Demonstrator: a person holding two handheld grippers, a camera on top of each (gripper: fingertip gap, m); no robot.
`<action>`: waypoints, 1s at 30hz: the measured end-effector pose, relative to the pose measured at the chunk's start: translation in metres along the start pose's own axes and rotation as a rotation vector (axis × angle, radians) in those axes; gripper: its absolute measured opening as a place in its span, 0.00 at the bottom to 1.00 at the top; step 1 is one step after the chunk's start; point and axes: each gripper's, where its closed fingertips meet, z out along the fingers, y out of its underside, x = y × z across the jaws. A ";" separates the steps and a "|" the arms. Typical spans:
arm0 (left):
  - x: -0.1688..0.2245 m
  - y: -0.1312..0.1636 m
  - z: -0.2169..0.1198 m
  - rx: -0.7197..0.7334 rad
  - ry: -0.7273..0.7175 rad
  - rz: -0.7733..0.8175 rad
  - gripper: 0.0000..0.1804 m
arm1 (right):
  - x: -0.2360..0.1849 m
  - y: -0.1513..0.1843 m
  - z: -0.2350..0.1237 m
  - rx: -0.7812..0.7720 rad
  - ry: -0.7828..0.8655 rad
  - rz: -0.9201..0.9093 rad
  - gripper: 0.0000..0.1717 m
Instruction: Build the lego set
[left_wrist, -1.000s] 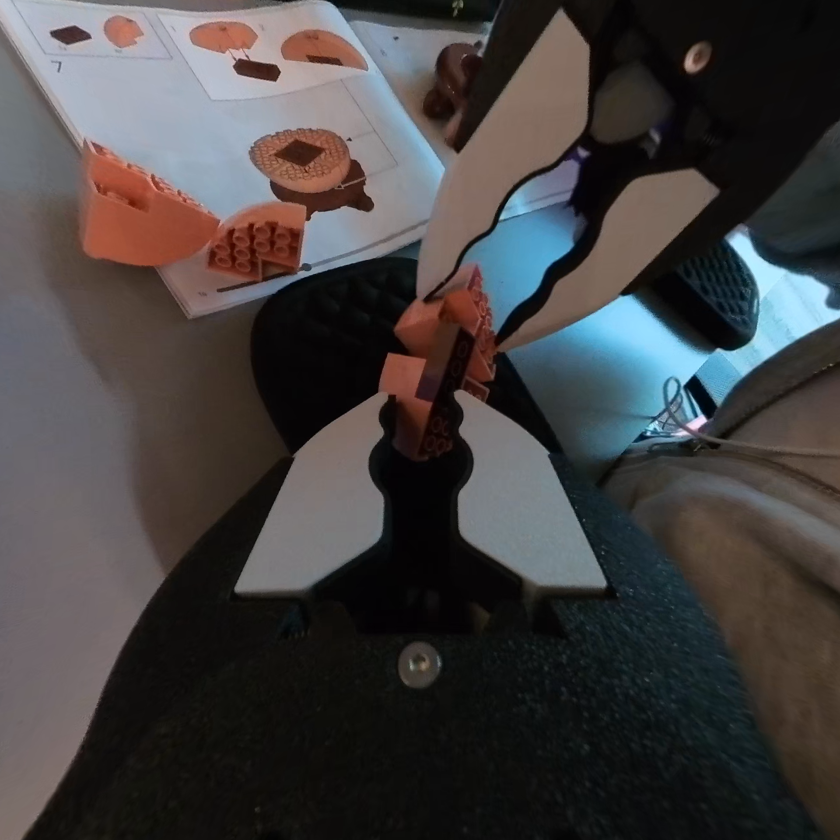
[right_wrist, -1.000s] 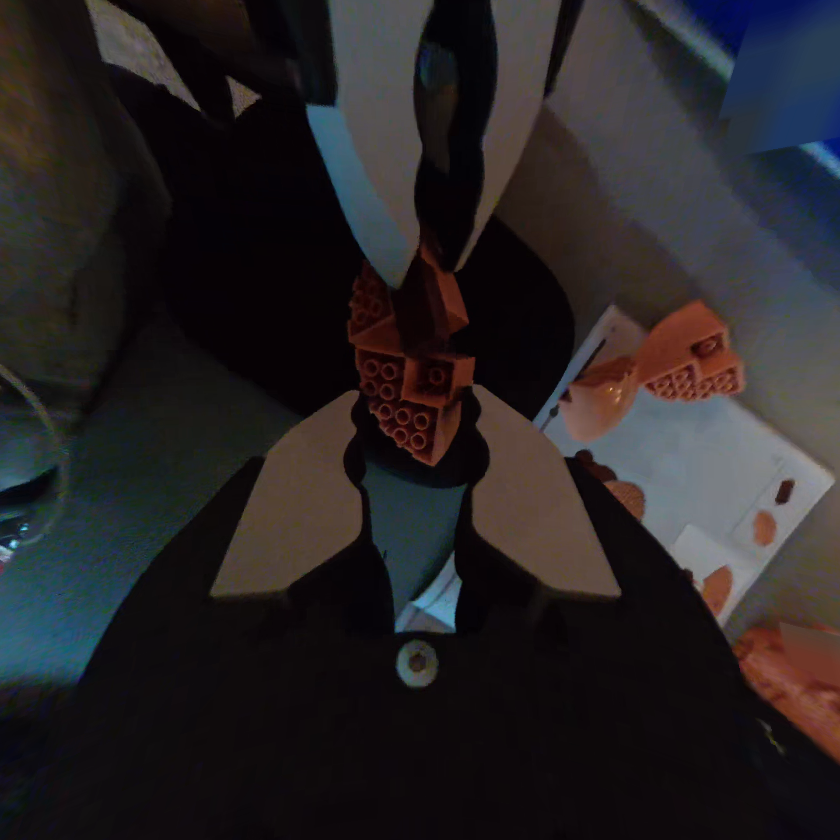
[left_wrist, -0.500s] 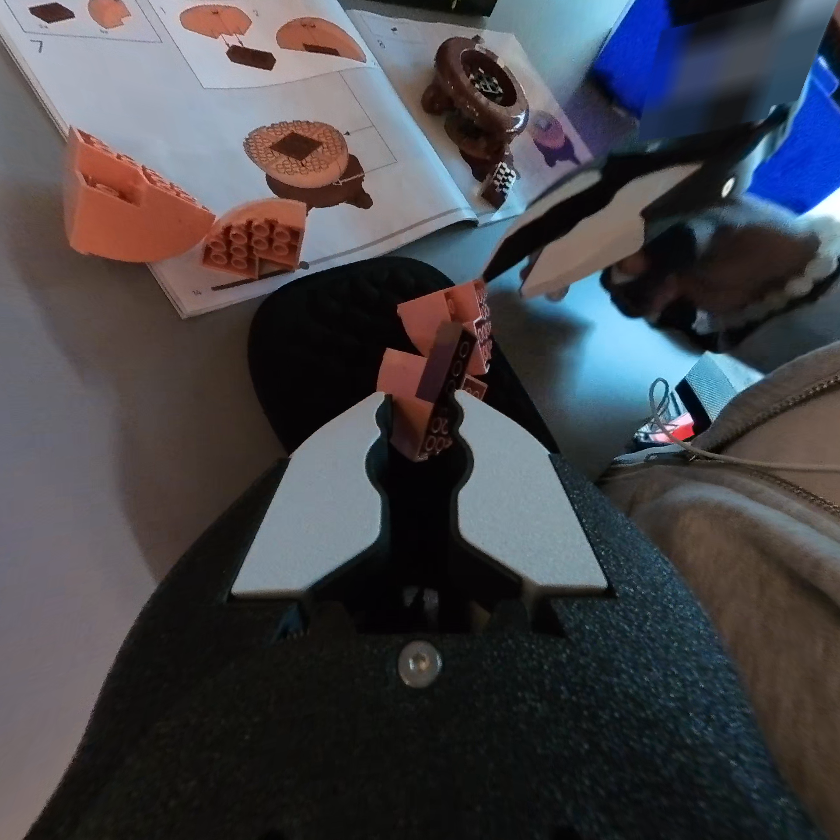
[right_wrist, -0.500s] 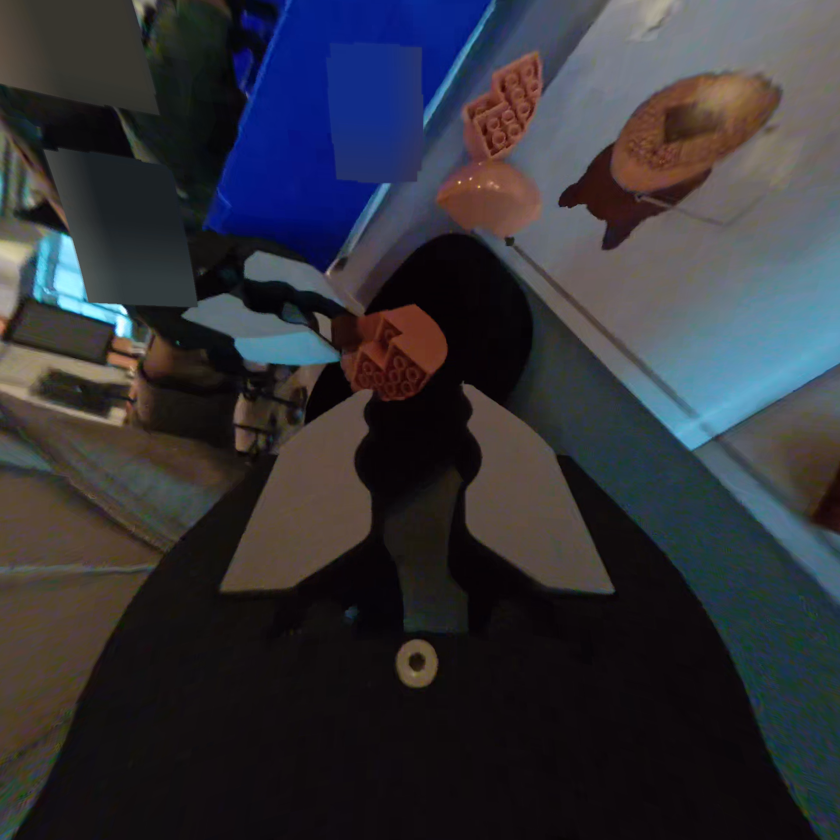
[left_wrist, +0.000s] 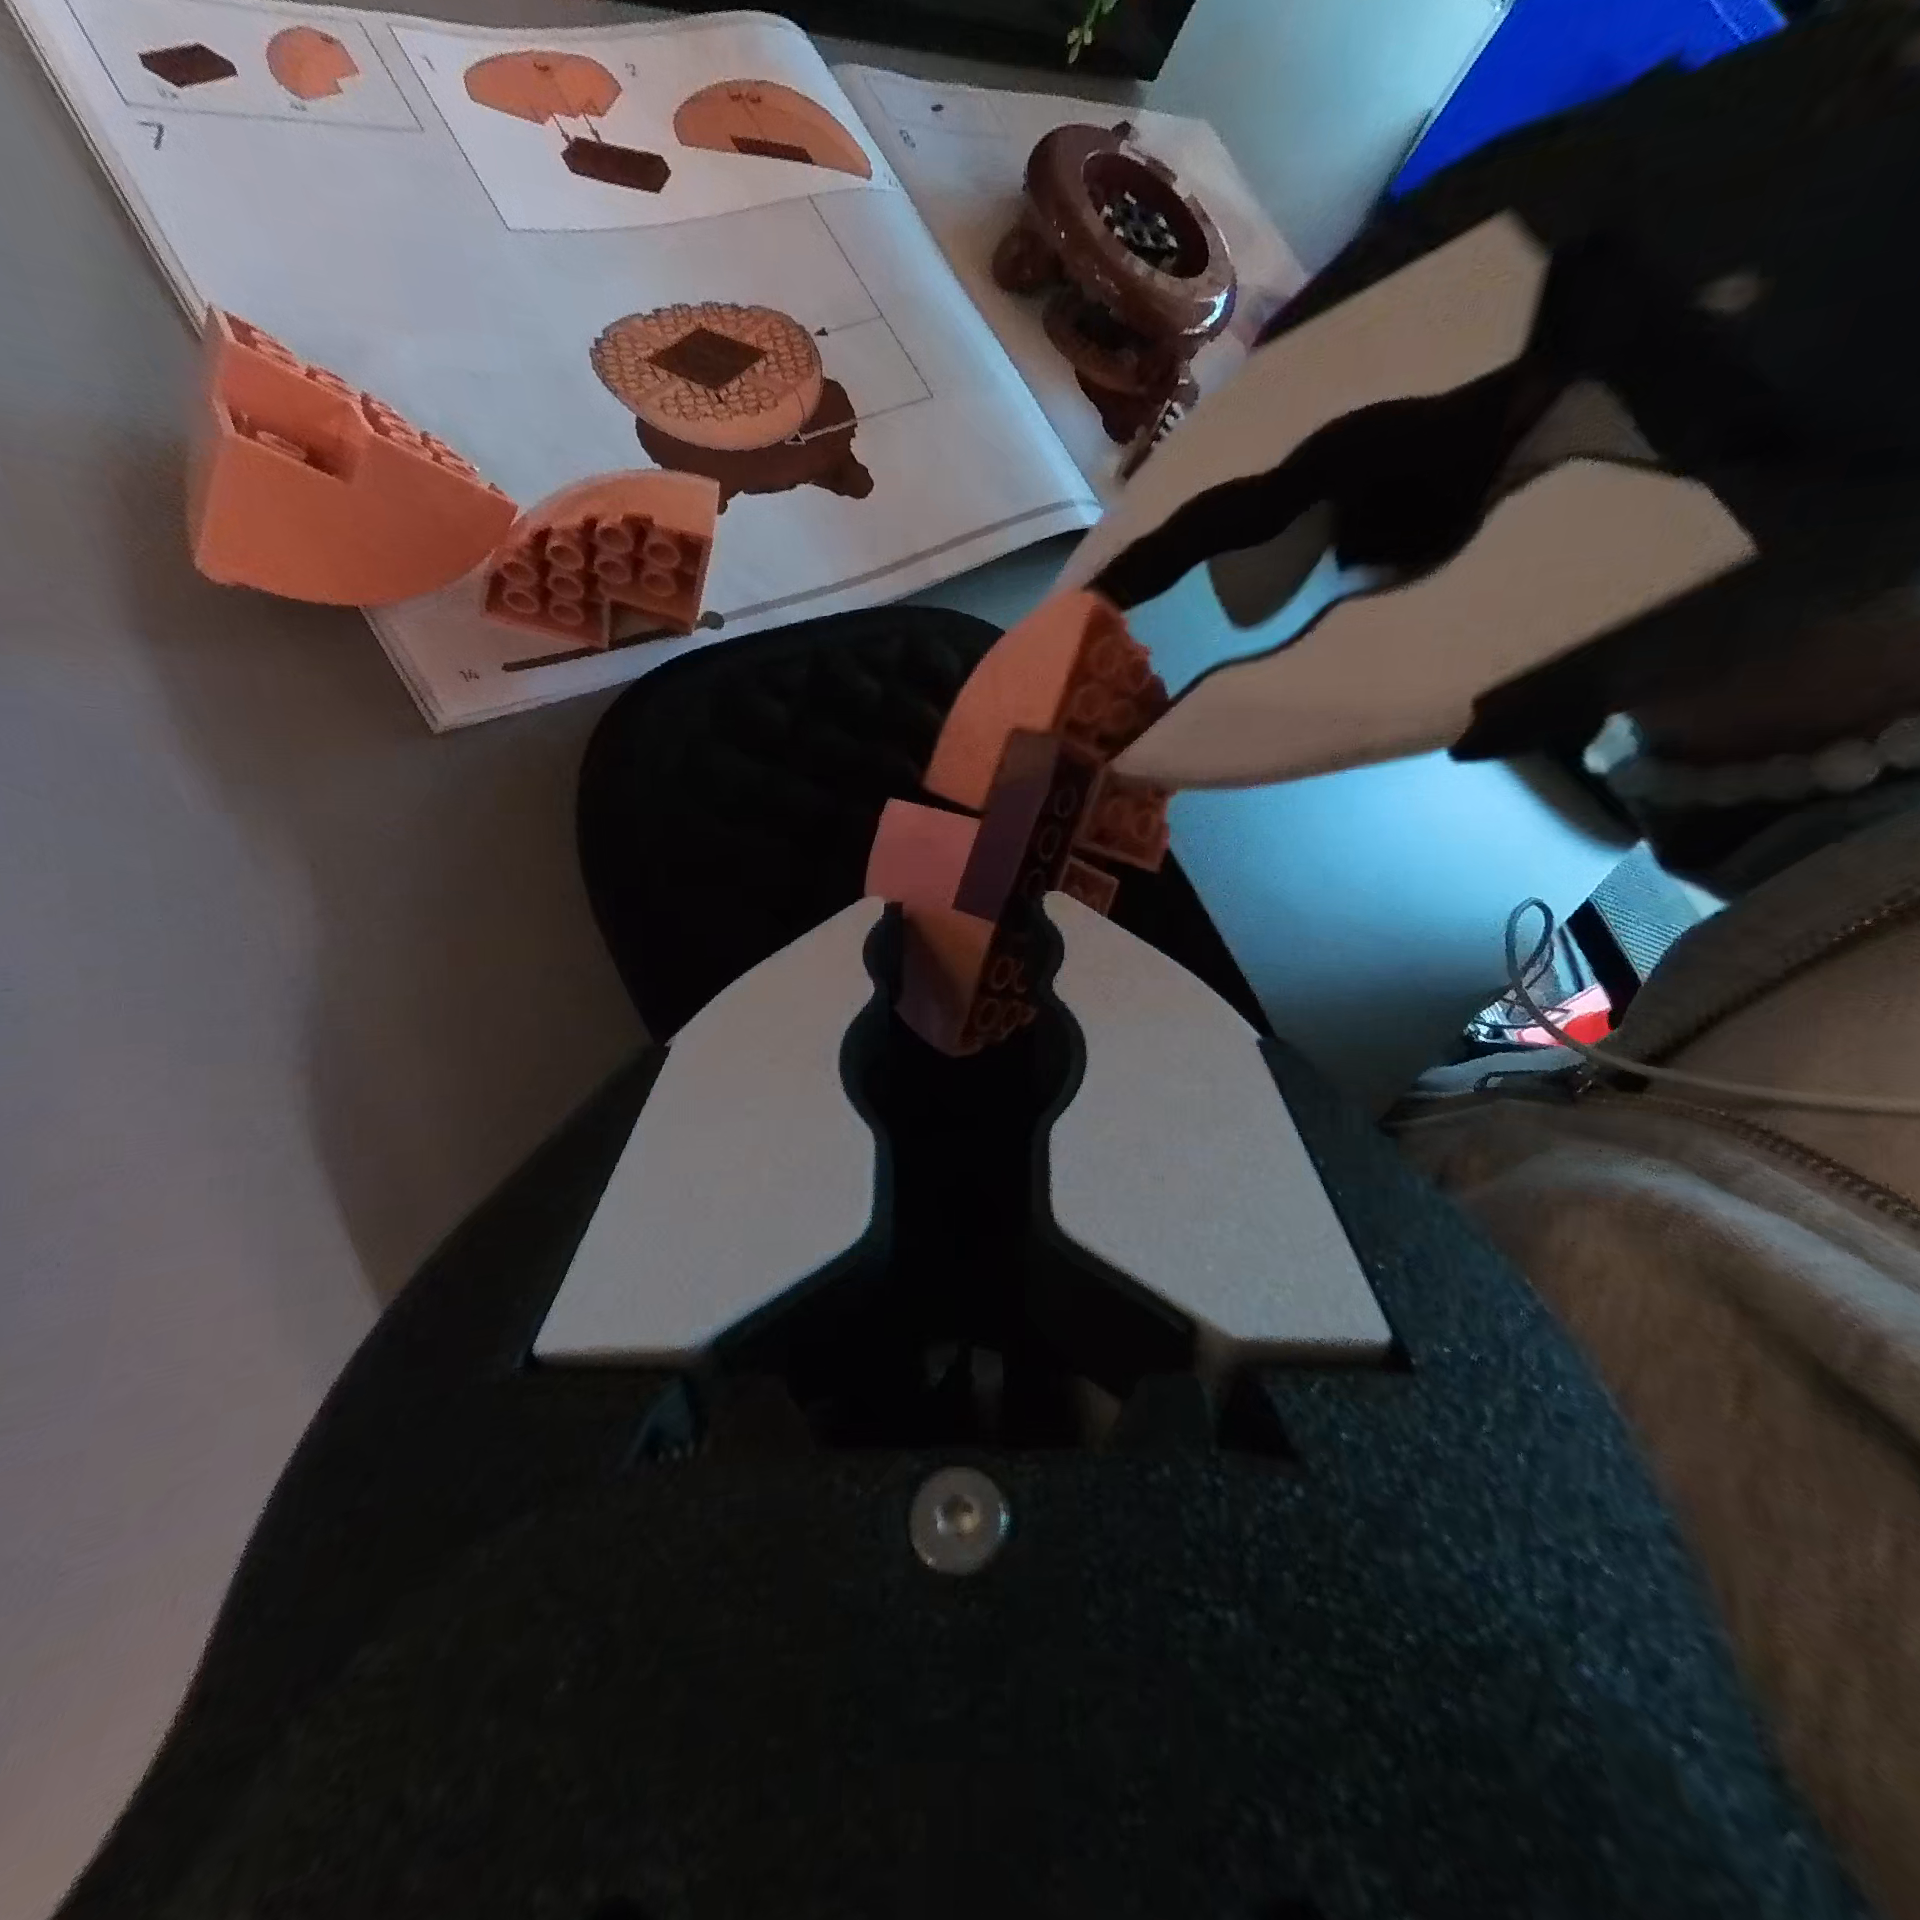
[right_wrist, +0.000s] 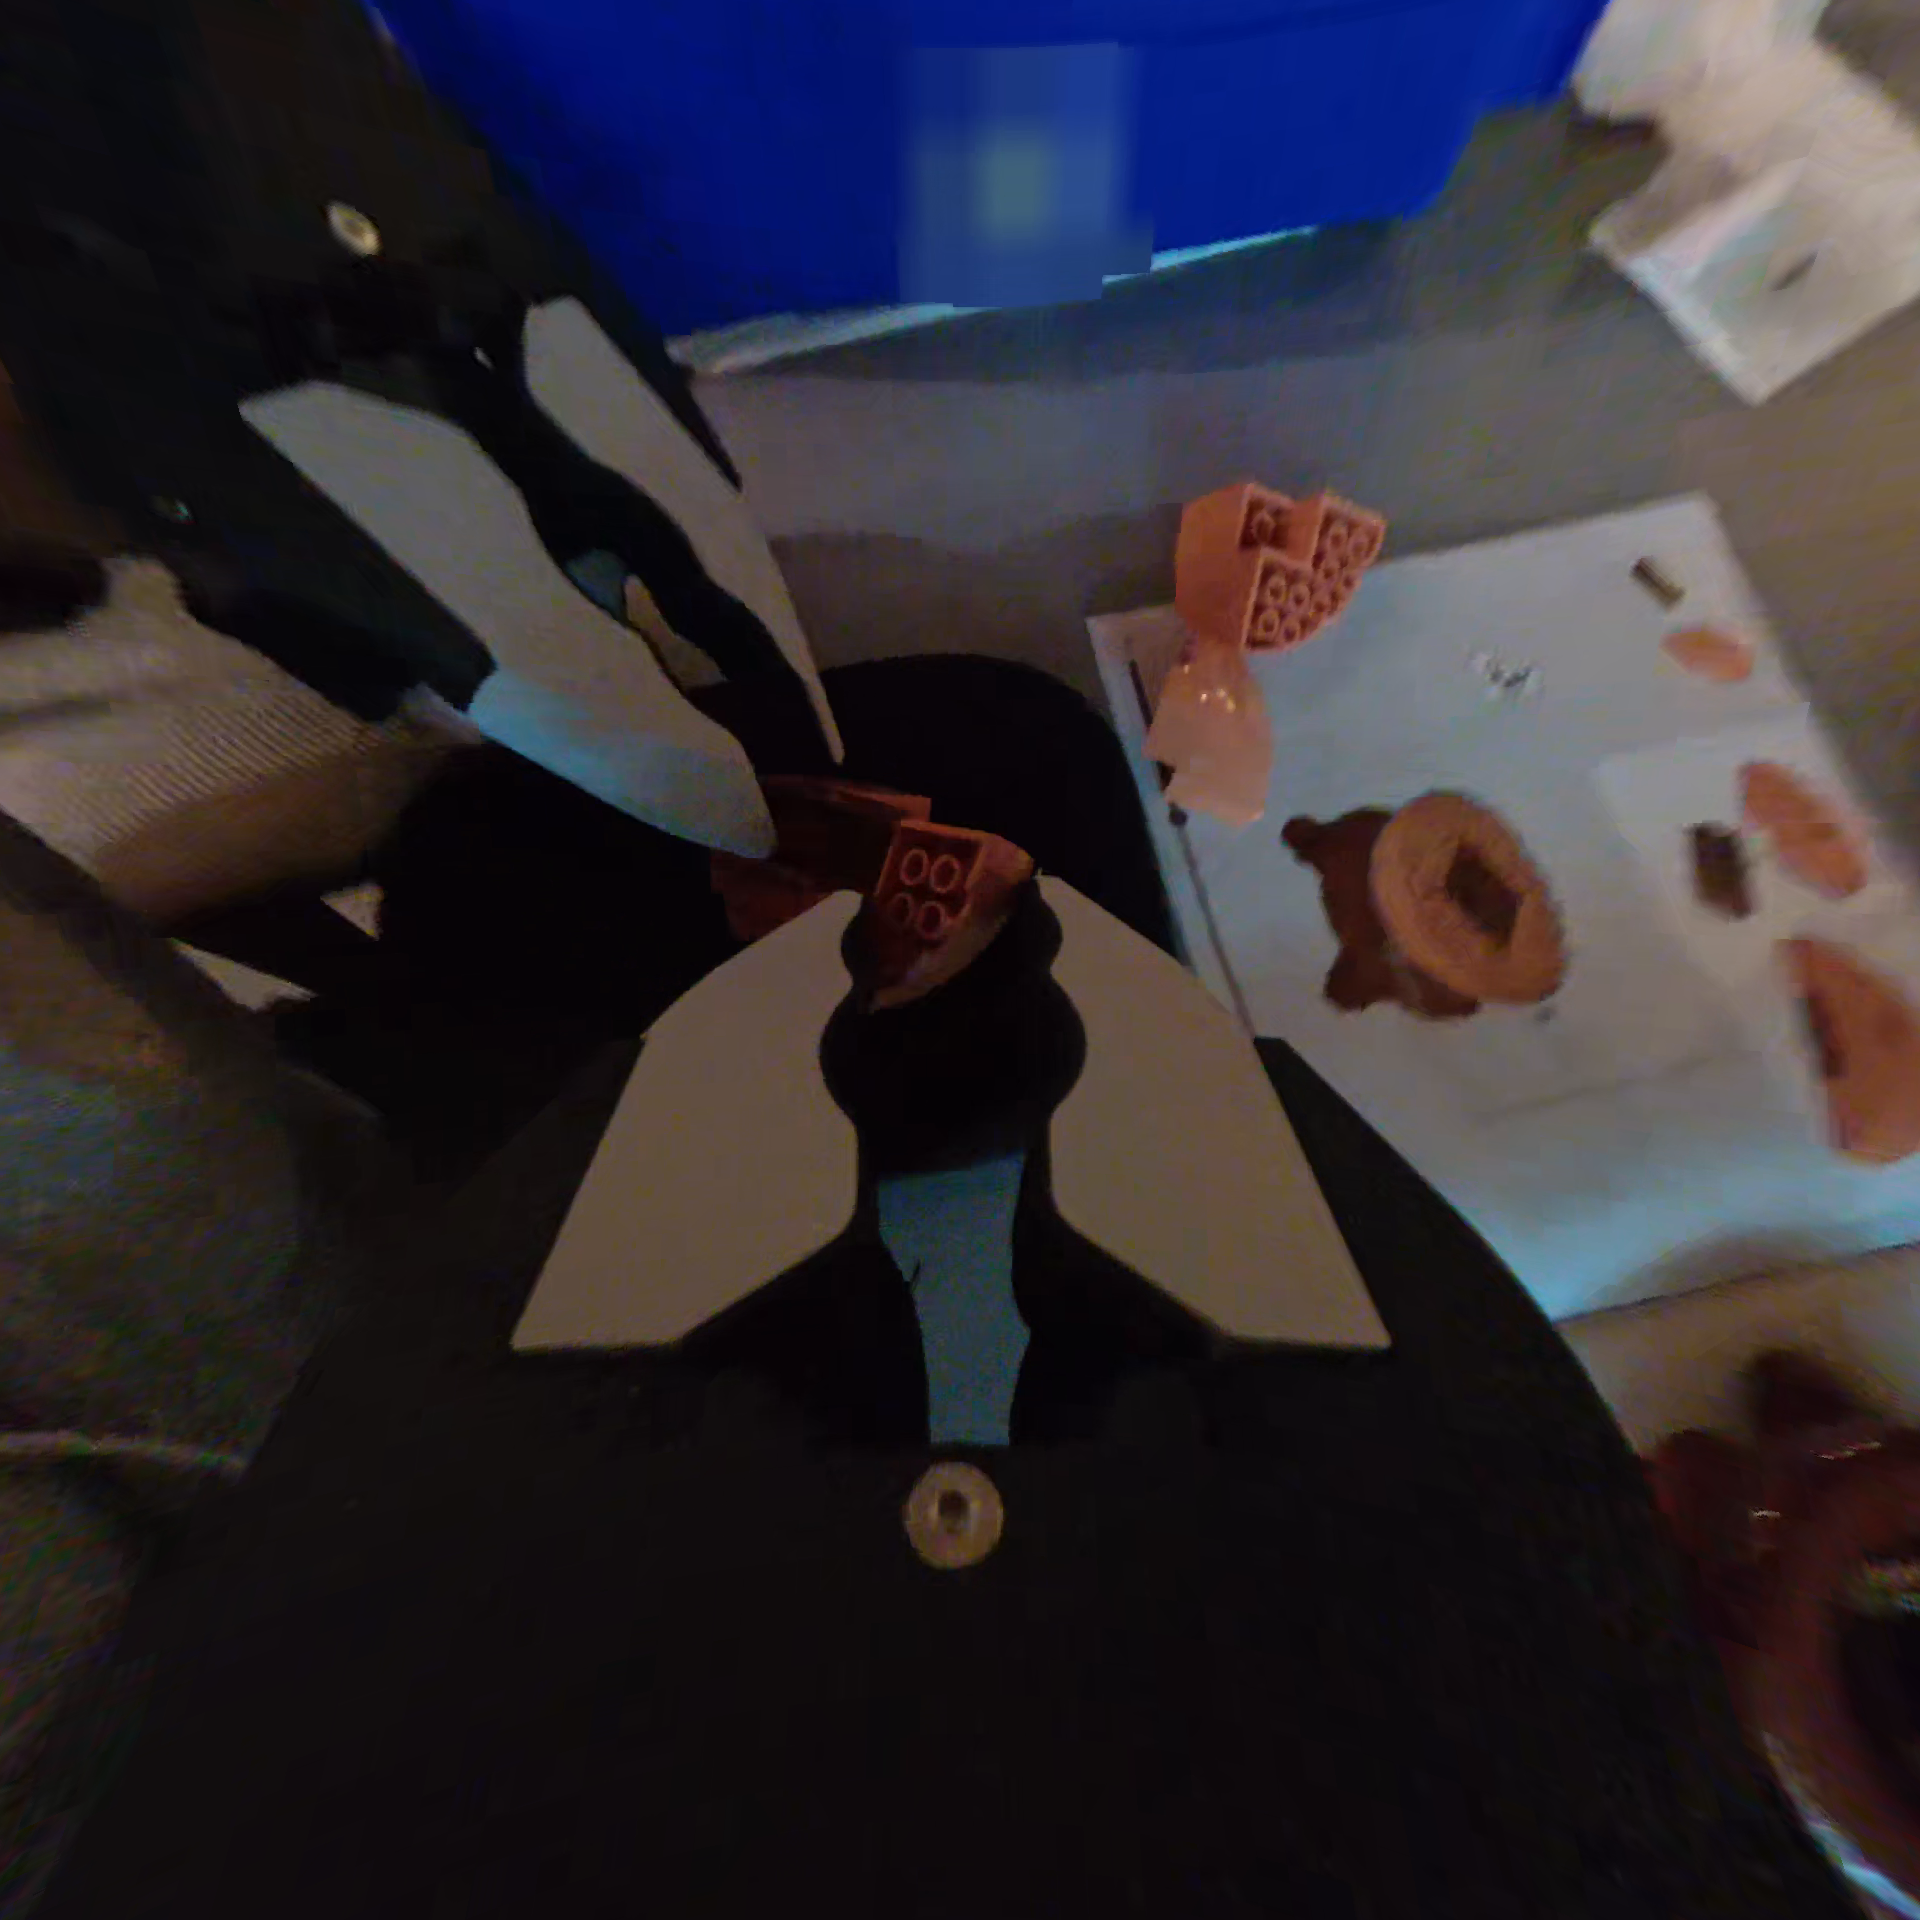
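My left gripper is shut on the lower end of a small brick assembly, made of salmon curved bricks joined by a dark brown plate. It holds the assembly up in the air. My right gripper comes in from the upper right, its two fingertips closed on the upper salmon brick of the same assembly. In the right wrist view my right gripper pinches that brick, whose underside tubes face the camera. The left gripper reaches in from the upper left.
An open instruction booklet lies on the grey table, with a large salmon quarter-dome and a smaller salmon brick on it. A dark brown round build stands farther back. A black padded object lies below the grippers. A blue bin stands behind, and a person's jacket is at the right. There is about 5 centimetres between the tips of the two grippers. My left tips are roughly 11 centimetres from the large salmon quarter-dome. It is also in sight in the right wrist view.
The right gripper left the assembly and swung off to the right, then came back from the right and closed on the upper salmon brick. The left gripper kept its hold.
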 end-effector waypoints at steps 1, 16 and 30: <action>0.000 0.000 0.001 0.000 -0.003 0.002 0.13 | 0.000 -0.002 0.002 -0.012 0.025 -0.073 0.14; -0.009 -0.003 -0.003 -0.040 -0.023 0.061 0.14 | 0.000 -0.009 0.005 0.335 -0.098 -0.022 0.13; -0.001 -0.004 0.000 -0.082 0.059 0.075 0.11 | 0.002 -0.018 0.002 0.450 -0.253 0.161 0.10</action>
